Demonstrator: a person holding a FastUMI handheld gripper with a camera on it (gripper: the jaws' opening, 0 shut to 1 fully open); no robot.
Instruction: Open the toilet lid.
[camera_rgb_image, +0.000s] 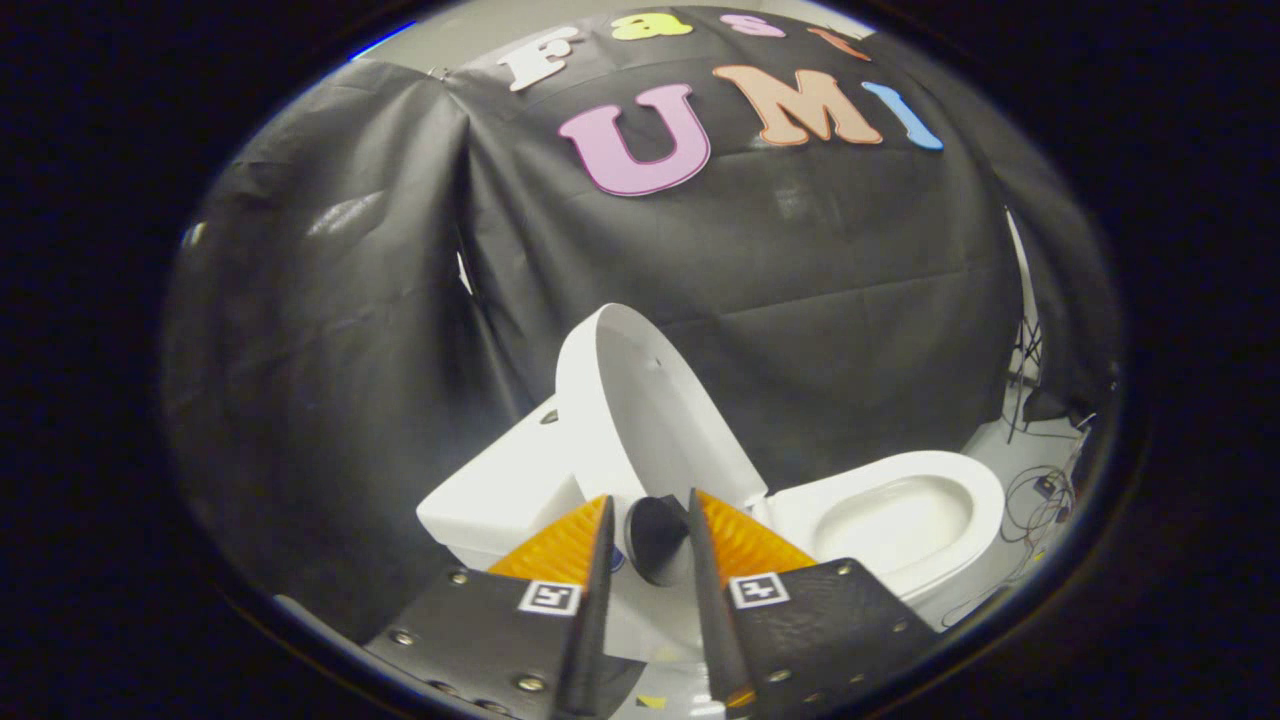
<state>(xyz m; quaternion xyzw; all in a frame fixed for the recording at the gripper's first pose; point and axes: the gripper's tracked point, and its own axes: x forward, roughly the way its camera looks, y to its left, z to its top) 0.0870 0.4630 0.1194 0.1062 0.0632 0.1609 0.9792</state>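
A white toilet stands ahead of me against the black cloth wall. Its lid (640, 400) is raised and leans back on the tank (490, 495), with its inner face turned toward the bowl. The seat (985, 500) is down around the open bowl, beyond my right finger. My gripper (650, 497) sits low by the foot of the lid, with its fingers a narrow gap apart and pressing on nothing. A dark round part (655, 540) shows in the gap between the fingers; I cannot tell what it is.
Black cloth (330, 400) hangs close behind and to the left of the toilet. Loose cables (1040, 490) lie on the pale floor past the bowl, next to a thin stand (1025, 370) at the cloth's edge.
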